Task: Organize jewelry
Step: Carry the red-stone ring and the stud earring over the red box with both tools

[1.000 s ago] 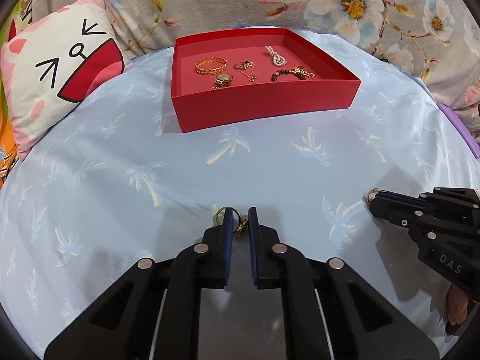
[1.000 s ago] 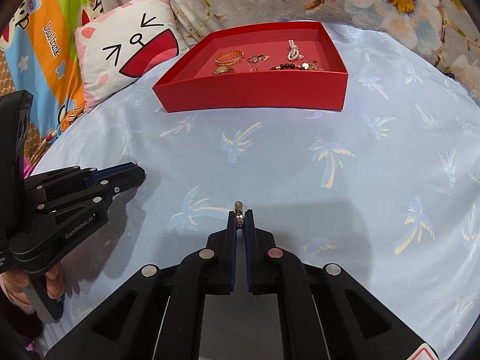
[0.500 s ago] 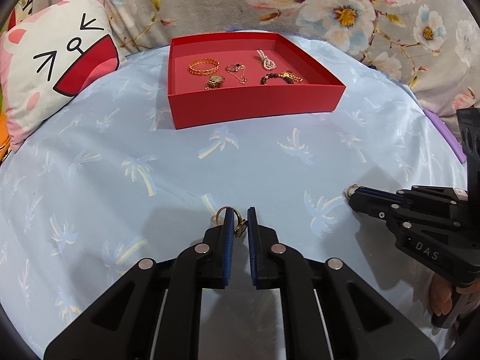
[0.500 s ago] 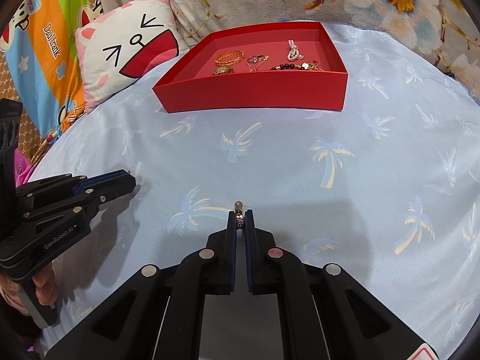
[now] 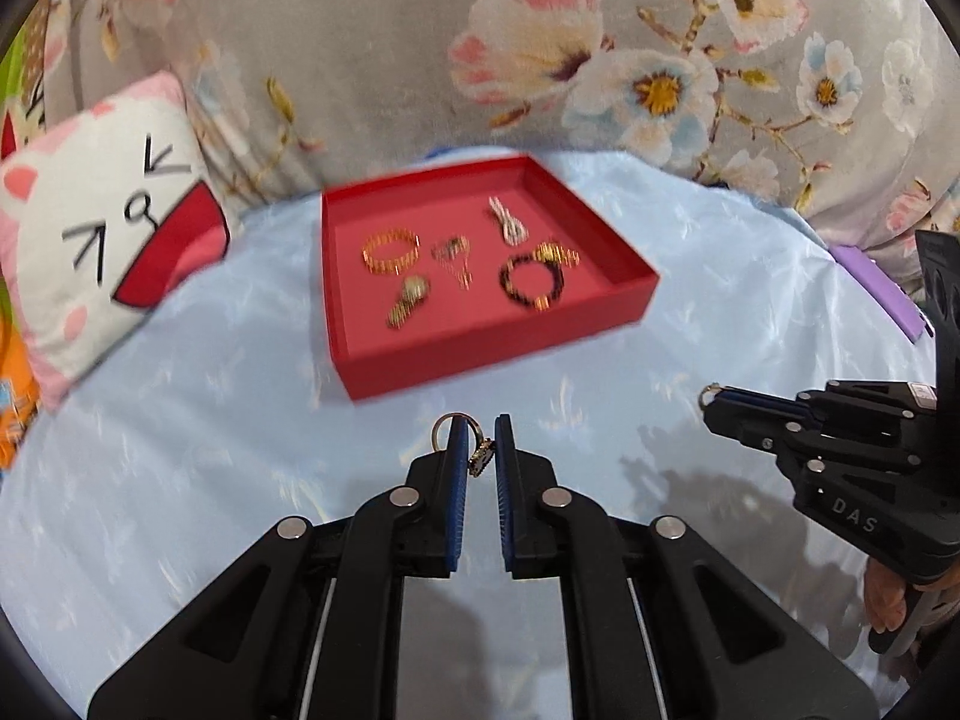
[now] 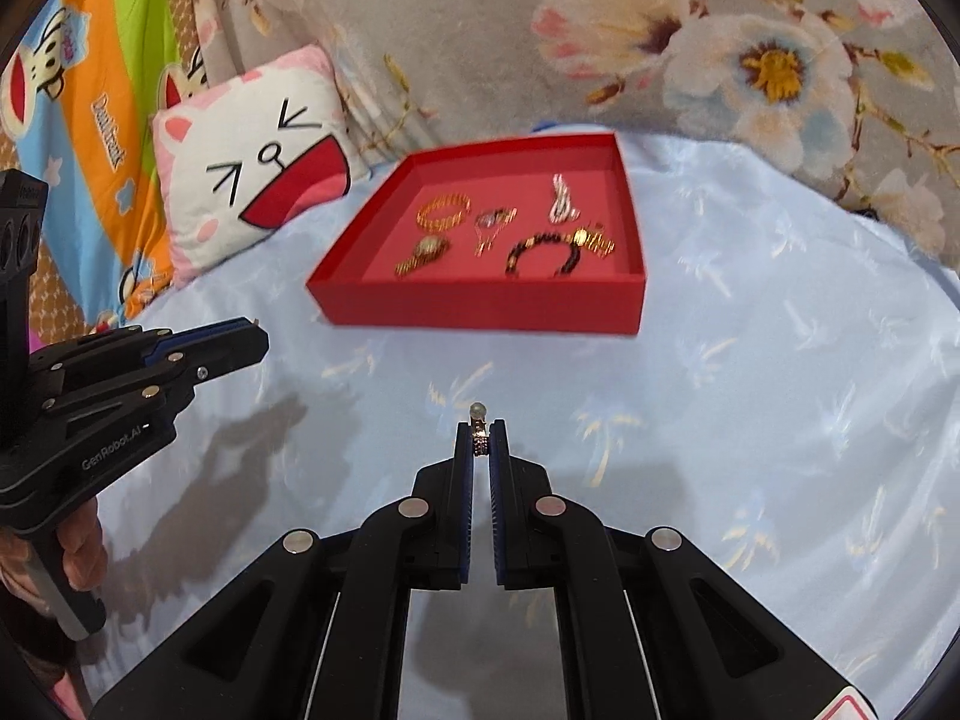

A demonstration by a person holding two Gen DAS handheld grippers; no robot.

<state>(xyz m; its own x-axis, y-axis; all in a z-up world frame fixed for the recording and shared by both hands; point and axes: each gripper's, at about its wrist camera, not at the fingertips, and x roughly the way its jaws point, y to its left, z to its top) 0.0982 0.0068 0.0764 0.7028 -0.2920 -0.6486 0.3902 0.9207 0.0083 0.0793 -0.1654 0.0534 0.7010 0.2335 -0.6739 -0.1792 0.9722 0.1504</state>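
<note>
Left hand-held gripper (image 5: 480, 441) nearest in its own view, jaws nearly together, clamped on a gold ring (image 5: 459, 438) with a small charm, held above the pale blue bedsheet (image 5: 240, 480); right hand-held gripper (image 6: 480, 435) clenched on a second ring (image 6: 478, 429) topped by a small bead, also clear of the sheet; each gripper shows at the other view's edge, fingers of the holding hand below it; farther off, red tray (image 6: 480, 303) on the sheet holding a gold bangle (image 6: 444, 209), watch (image 6: 423, 253), dark bead bracelet (image 6: 540, 252), chain pendant, pearl piece; cat-face cushion (image 6: 258, 162) far left; floral fabric (image 6: 720, 48) behind.
</note>
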